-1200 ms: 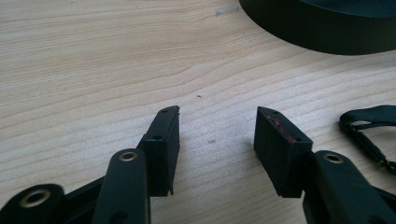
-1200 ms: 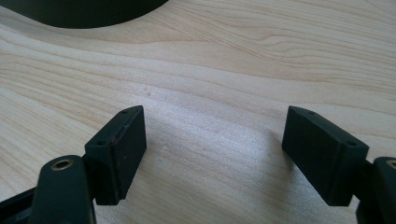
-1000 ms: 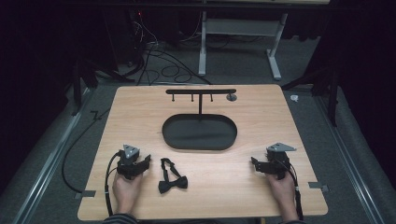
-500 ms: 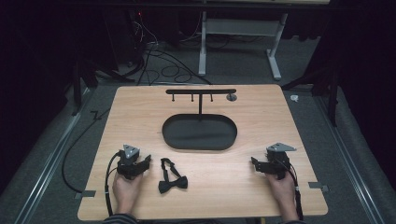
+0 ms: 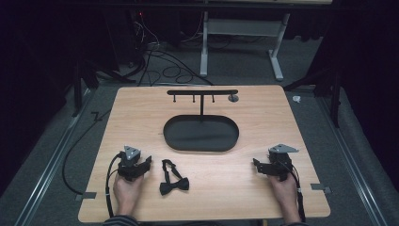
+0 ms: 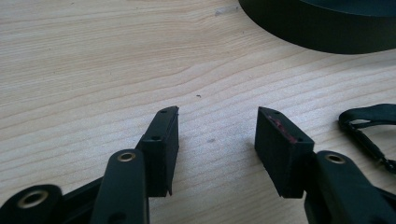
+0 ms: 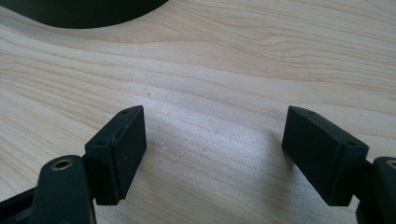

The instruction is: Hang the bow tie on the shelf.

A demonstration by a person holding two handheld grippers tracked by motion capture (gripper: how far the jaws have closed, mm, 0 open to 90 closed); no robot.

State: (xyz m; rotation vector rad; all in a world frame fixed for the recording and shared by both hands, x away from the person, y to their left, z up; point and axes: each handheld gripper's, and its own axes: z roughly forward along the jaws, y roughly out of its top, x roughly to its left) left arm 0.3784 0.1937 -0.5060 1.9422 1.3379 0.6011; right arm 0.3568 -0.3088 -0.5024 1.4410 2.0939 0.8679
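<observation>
On the table (image 5: 141, 113), near its front edge, a black bow tie (image 5: 173, 179) lies flat just right of the left gripper (image 5: 147, 162), apart from it. That gripper's jaws have just been closing a little, yet stand wide with bare wood between them. Far to the right, the right gripper (image 5: 256, 165) rests with its jaws wide and empty too. Behind the bow tie sits a dark oval tray (image 5: 201, 134).

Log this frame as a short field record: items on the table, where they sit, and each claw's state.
surface: wooden table
stand: black T-bar rack with hooks, on an oval tray
bow tie: black, flat on the table beside the left claw
left claw: open, jaws just closing slightly, nothing between them
right claw: open, empty
</observation>
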